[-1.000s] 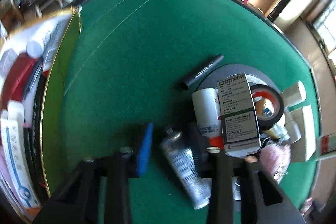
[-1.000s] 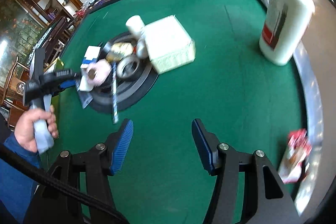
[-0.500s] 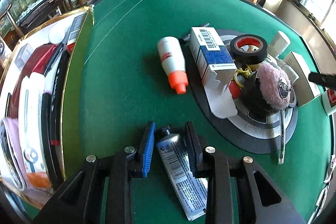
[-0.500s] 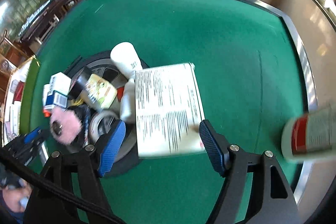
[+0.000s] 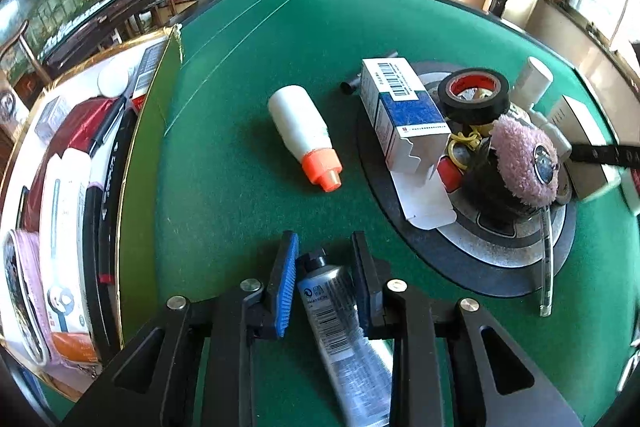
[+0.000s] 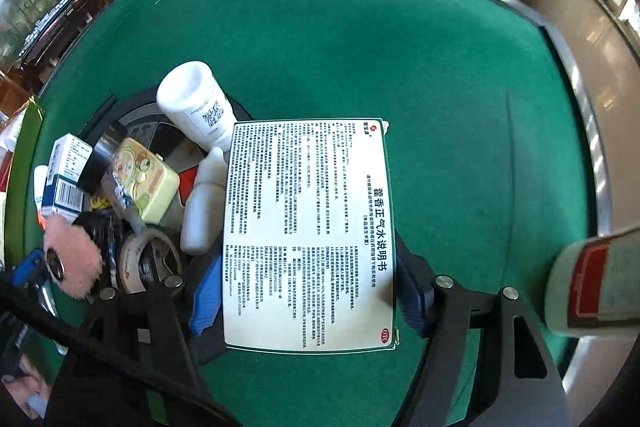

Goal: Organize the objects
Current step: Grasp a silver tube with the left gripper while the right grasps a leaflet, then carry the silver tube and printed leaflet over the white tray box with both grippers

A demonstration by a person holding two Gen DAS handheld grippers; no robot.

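Note:
My left gripper (image 5: 325, 263) is shut on a silver tube with a black cap (image 5: 340, 323), held just above the green felt table (image 5: 248, 75). A white bottle with an orange cap (image 5: 304, 135) lies ahead of it. My right gripper (image 6: 308, 291) is open and straddles a large white medicine box with printed text (image 6: 308, 227); its pads stand on either side of the box, and contact cannot be told. A pile sits on a round black and silver disc (image 5: 480, 259): a blue-white carton (image 5: 400, 111), black tape roll (image 5: 474, 95), pink fluffy ball (image 5: 524, 159).
A gold-edged box (image 5: 72, 163) with several packed items sits at the table's left edge. In the right wrist view a white bottle (image 6: 196, 103), a yellow tin (image 6: 144, 183) and a tape roll (image 6: 148, 259) crowd the disc; a red-labelled bottle (image 6: 596, 287) stands at right.
My left gripper closed on the silver tube and drew back with it. My right gripper moved over to the large white box and now straddles it.

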